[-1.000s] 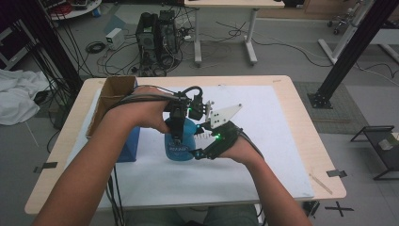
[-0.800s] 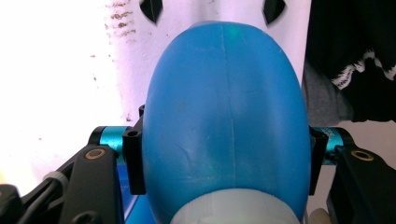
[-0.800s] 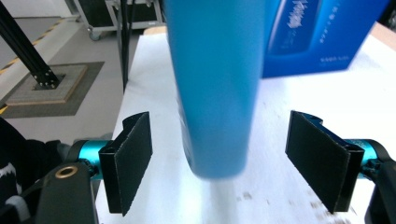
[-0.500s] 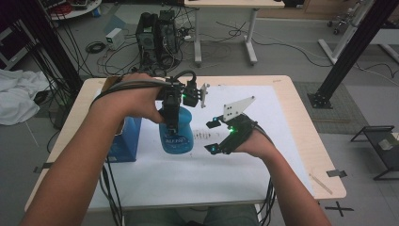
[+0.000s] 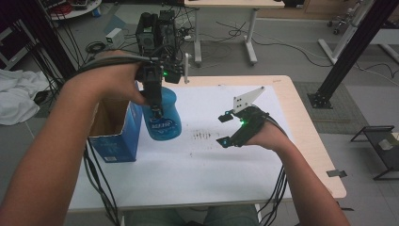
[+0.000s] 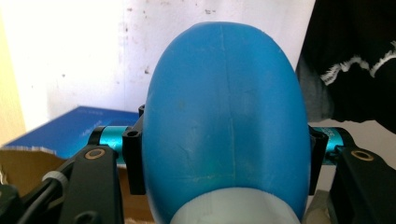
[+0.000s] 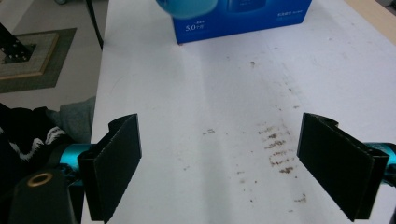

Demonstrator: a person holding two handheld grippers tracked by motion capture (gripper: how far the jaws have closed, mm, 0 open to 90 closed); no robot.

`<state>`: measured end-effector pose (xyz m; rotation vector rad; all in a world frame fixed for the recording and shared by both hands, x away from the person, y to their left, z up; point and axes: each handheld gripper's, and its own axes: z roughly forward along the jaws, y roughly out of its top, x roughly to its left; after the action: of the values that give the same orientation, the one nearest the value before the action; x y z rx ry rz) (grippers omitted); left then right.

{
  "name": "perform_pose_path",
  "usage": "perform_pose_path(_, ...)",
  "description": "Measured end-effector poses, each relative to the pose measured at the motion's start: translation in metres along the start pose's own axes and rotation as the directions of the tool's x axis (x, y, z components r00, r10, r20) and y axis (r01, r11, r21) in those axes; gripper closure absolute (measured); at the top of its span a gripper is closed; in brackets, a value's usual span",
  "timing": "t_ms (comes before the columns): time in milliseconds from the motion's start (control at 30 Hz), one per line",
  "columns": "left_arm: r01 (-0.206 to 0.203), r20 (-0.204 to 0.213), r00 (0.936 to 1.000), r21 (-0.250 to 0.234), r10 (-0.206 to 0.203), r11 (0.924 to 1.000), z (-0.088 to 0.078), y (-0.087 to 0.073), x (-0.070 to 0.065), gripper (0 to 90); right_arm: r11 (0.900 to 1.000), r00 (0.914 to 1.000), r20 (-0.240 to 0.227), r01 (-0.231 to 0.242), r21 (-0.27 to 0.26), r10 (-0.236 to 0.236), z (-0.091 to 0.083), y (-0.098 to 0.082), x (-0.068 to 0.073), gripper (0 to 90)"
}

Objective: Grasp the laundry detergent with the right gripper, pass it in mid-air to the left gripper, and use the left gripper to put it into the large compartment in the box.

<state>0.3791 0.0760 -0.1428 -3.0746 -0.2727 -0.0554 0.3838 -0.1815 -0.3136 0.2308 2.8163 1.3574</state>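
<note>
blue bottle (image 5: 162,115): 1 | blue cardboard box (image 5: 115,141): 1 | claws: 2 | counter (image 5: 188,179): 1, bearing the box at 9 o'clock

Black grippers (image 5: 226,128), teal bars, green LEDs, black cables; arms prob. bare

Blue bottle's (image 6: 224,126) base beyond the frame's bottom edge

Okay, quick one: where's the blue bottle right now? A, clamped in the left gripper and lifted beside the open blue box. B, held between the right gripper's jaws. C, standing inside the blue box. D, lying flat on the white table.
A: the left gripper is clamped on the blue bottle, off the table beside the blue box.
</note>
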Motion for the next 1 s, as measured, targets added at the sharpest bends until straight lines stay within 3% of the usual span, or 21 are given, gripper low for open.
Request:
perform_pose_path(133,0.058,0.008,0.9983,0.002,-0.058,0.9983,-0.013,-0.017,0.007,38.2,1.000,0.9997,0.022,0.008,-0.024,-0.007,-0.009,-0.001,-0.003,12.9)
perform_pose_path(233,0.117,0.001,0.9931,-0.005,-0.117,0.9931,-0.020,-0.030,0.014,38.2,0.999,0.9992,0.041,-0.002,-0.036,0.004,-0.013,-0.003,-0.005,12.9)
perform_pose_path(267,0.138,0.003,0.9905,-0.007,-0.138,0.9904,-0.022,-0.034,0.015,38.2,0.999,0.9990,0.023,-0.040,-0.010,0.040,-0.013,-0.003,-0.003,12.9)
perform_pose_path(333,0.174,0.001,0.9848,-0.013,-0.174,0.9847,-0.026,-0.044,0.020,38.2,1.000,0.9993,0.036,-0.008,-0.012,0.008,-0.013,-0.003,-0.005,12.9)
perform_pose_path(400,0.213,0.004,0.9771,-0.021,-0.213,0.9768,-0.029,-0.055,0.026,38.2,0.999,0.9991,0.026,-0.033,0.004,0.033,-0.012,-0.003,-0.003,12.9)
perform_pose_path(433,0.231,0.007,0.9728,-0.025,-0.231,0.9725,-0.030,-0.060,0.028,38.2,1.000,0.9992,0.039,-0.002,-0.010,0.002,-0.011,-0.004,-0.006,13.0)
perform_pose_path(533,0.282,0.014,0.9595,-0.042,-0.281,0.9586,-0.032,-0.074,0.035,38.2,0.999,0.9989,0.034,-0.032,-0.004,0.032,-0.011,-0.004,-0.005,12.9)
perform_pose_path(567,0.287,0.015,0.9580,-0.033,-0.286,0.9574,-0.032,-0.079,0.038,38.2,0.999,0.9989,0.033,-0.033,-0.002,0.034,-0.011,-0.004,-0.005,12.9)
perform_pose_path(600,0.307,0.021,0.9518,-0.032,-0.306,0.9513,-0.032,-0.083,0.040,38.2,0.999,0.9987,0.033,-0.040,0.003,0.040,-0.010,-0.004,-0.005,12.9)
perform_pose_path(633,0.337,0.022,0.9415,-0.035,-0.336,0.9409,-0.032,-0.087,0.041,38.2,1.000,0.9991,0.031,-0.030,0.000,0.030,-0.009,-0.004,-0.006,12.9)
perform_pose_path(667,0.347,0.025,0.9376,-0.023,-0.347,0.9375,-0.032,-0.090,0.043,38.2,0.999,0.9990,0.031,-0.033,0.005,0.033,-0.008,-0.003,-0.006,12.9)
perform_pose_path(700,0.377,0.020,0.9262,-0.014,-0.377,0.9262,-0.031,-0.094,0.045,38.2,0.999,0.9987,0.032,-0.039,0.008,0.038,-0.008,-0.003,-0.005,12.9)
perform_pose_path(767,0.413,0.017,0.9106,-0.014,-0.413,0.9105,-0.031,-0.101,0.049,38.2,0.999,0.9990,0.031,-0.033,0.011,0.033,-0.006,-0.003,-0.006,12.9)
perform_pose_path(800,0.418,0.014,0.9084,-0.009,-0.418,0.9084,-0.031,-0.104,0.051,38.2,0.999,0.9989,0.026,-0.039,0.013,0.039,-0.005,-0.003,-0.007,12.9)
perform_pose_path(833,0.436,0.010,0.8998,-0.015,-0.436,0.8997,-0.031,-0.107,0.051,38.2,0.999,0.9986,0.033,-0.042,0.017,0.041,-0.005,-0.003,-0.006,12.9)
perform_pose_path(867,0.439,0.010,0.8984,-0.006,-0.439,0.8984,-0.031,-0.110,0.054,38.2,0.999,0.9988,0.029,-0.041,0.018,0.040,-0.004,-0.003,-0.007,12.9)
perform_pose_path(900,0.461,0.012,0.8874,-0.018,-0.461,0.8872,-0.030,-0.114,0.055,38.2,0.999,0.9986,0.028,-0.045,0.025,0.044,-0.004,-0.002,-0.007,12.9)
perform_pose_path(933,0.475,0.016,0.8802,-0.018,-0.474,0.8800,-0.029,-0.117,0.056,38.2,0.999,0.9988,0.029,-0.040,0.019,0.039,-0.002,-0.002,-0.007,12.9)
perform_pose_path(967,0.471,0.019,0.8822,-0.005,-0.470,0.8823,-0.029,-0.121,0.059,38.2,0.999,0.9988,0.032,-0.038,0.025,0.037,-0.002,-0.002,-0.007,12.9)
perform_pose_path(1000,0.475,0.017,0.8797,-0.003,-0.475,0.8798,-0.028,-0.124,0.061,38.2,0.999,0.9987,0.028,-0.044,0.032,0.043,-0.002,-0.002,-0.007,12.9)
